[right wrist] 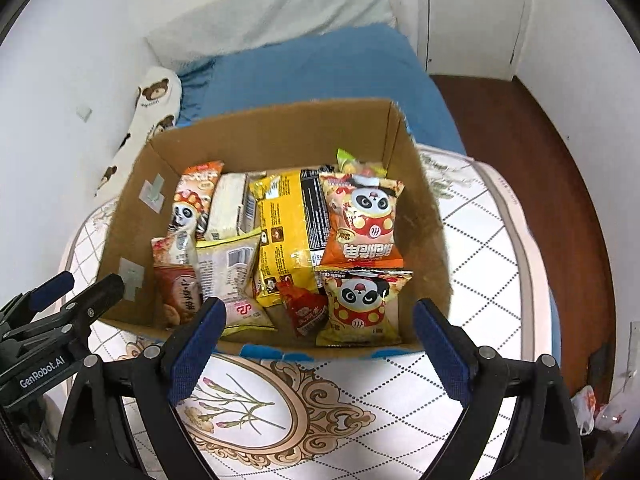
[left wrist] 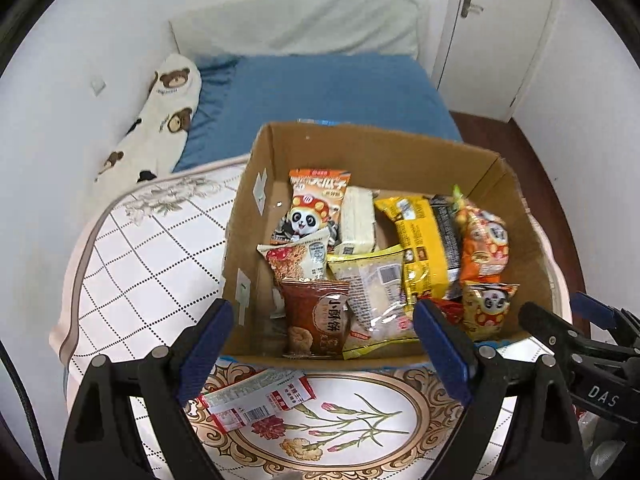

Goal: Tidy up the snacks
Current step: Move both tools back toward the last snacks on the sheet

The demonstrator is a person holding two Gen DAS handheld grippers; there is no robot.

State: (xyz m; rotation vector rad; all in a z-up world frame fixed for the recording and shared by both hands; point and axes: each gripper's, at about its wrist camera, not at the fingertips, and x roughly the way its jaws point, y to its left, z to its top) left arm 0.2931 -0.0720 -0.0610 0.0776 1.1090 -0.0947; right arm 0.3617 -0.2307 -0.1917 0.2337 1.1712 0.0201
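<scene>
Left gripper [left wrist: 324,344] nearest the lens: fingers [left wrist: 204,344] spread wide, nothing between them. Right gripper [right wrist: 318,346] likewise spread and empty. Both hang above the near edge of the cardboard box [left wrist: 372,148], which stands on a patterned quilt [left wrist: 132,264] on the bed. Snack packets [right wrist: 288,232] fill the box floor, mostly lying flat. One red-and-white packet [left wrist: 256,404] lies outside on the quilt, just before the box.

Red-and-white packet [left wrist: 256,402], lower left: partly hidden behind left jaw. Red sachet [right wrist: 306,312], box centre: print blurred, unreadable. White bag [right wrist: 585,408], lower right edge: contents indistinct.
</scene>
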